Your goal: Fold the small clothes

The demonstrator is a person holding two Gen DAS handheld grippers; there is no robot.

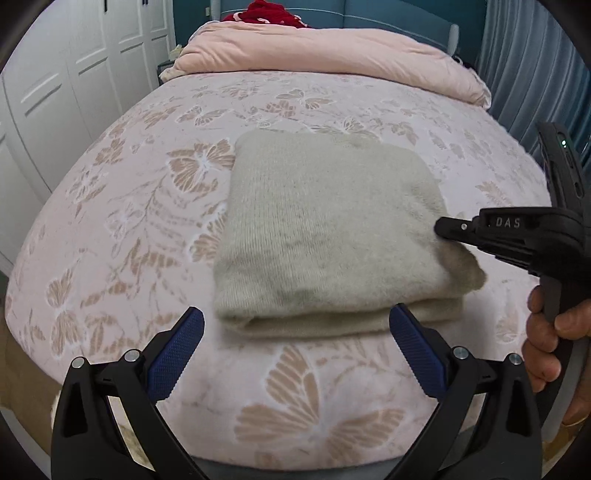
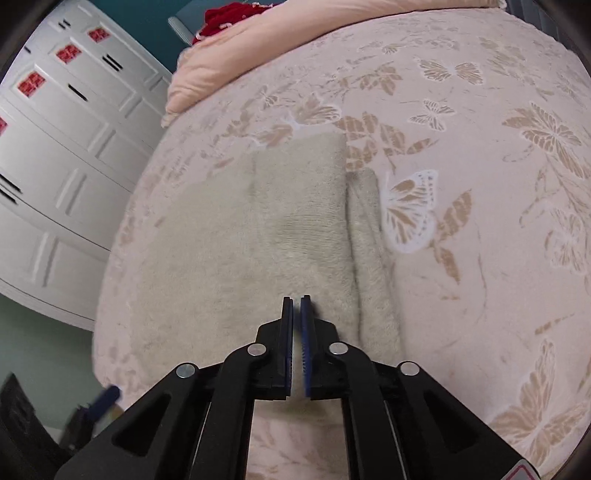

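The left tool point(image 1: 295, 332) was closest to the camera, and its two blue pads stood wide apart with nothing between them. It hung just in front of the near edge of the folded sweater point(image 1: 332, 236). The sweater was soft, fuzzy and pale beige. It lay on the bed point(image 1: 147, 221), near the front edge, folded into a thick, neat block with at least two layers showing at the near side.

The right tool point(image 2: 296, 306) was squeezed shut, pad to pad, and no cloth looked caught between the pads. Its tip sat right at the top of the sweater, close to the right edge. It may have been pressing the cloth flat, but the pictures did not show for sure that it touched. A hand point(image 1: 550, 343) held the handle of that tool on the right side.

In the right wrist view a narrow strip of the same cloth stuck out along the sweater's right side, below the top layer.

The folding looked almost done. The sweater was already small and tidy. What seemed left was a little patting or smoothing, maybe tucking that side strip under.

The bed had a pink cover with tan butterflies. A pink quilt point(image 1: 332, 55) lay bunched at the far end, with something red point(image 1: 266, 13) behind it. White closet doors point(image 1: 55, 92) stood to the left.
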